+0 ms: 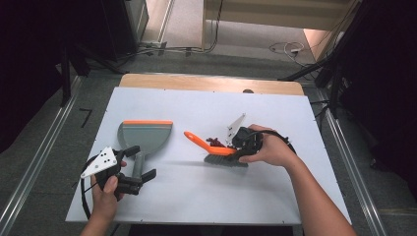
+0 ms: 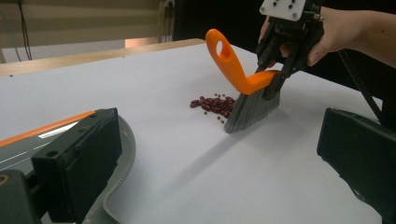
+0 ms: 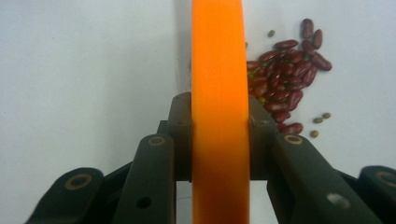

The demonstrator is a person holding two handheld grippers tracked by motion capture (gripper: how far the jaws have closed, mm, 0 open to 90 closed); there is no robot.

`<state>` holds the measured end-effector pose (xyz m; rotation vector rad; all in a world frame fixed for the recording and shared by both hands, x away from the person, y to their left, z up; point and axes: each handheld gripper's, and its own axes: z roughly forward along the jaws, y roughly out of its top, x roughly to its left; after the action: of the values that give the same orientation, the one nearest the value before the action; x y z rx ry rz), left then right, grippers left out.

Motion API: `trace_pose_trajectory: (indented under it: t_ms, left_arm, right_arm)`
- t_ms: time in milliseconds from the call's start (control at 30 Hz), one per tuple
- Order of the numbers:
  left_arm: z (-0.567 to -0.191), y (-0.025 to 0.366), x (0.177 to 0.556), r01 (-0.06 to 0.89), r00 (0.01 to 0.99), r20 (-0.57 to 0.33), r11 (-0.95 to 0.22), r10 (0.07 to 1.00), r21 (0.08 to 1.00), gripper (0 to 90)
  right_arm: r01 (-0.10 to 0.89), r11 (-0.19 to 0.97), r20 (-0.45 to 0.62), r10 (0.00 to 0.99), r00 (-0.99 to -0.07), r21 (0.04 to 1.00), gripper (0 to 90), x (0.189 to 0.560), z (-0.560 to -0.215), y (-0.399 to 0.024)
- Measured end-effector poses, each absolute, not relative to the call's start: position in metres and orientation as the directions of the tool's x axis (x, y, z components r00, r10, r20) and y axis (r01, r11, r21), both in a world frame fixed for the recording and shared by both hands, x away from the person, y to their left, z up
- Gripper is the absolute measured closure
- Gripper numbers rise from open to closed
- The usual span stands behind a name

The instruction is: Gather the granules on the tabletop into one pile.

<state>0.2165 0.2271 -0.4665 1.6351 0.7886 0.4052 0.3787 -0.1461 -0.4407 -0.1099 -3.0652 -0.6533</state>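
Beans (image 2: 212, 104): a small red heap on the white table (image 1: 196, 196), just beside the brush (image 2: 252, 109) bristles, well apart from the dustpan (image 1: 145, 135).
Right gripper (image 2: 275, 77): clenched on the brush's orange handle.
Left gripper (image 1: 140, 164): jaws released, set astride the dustpan's handle, not yet gripping.
Progress: judged early; nothing lies in the pan, the sweep and pickup remain.
Right gripper view: green grains among the beans.
High view: pan's place relative to the heap.
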Motion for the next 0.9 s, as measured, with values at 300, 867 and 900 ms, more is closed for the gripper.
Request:
trace_pose_trajectory:
  t_ms: [300, 867, 900]
  left_arm:
    - [-0.466, 0.226, 0.216, 0.269, 0.709, -0.161, -0.053, 0.687, 0.962, 0.9]
    - [-0.466, 0.226, 0.216, 0.266, 0.709, -0.16, -0.05, 0.687, 0.963, 1.0]
    - [-0.466, 0.226, 0.216, 0.267, 0.709, -0.161, -0.049, 0.687, 0.962, 1.0]
  right_arm:
    - [0.066, 0.912, -0.016, 0.08, -0.997, 0.405, 68.2, 0.386, -0.436, -0.138]
    - [0.477, 0.734, -0.112, 0.592, -0.798, 0.484, 68.2, 0.4, -0.411, -0.181]
    - [0.487, 0.734, -0.129, 0.604, -0.786, 0.473, 68.2, 0.4, -0.415, -0.179]
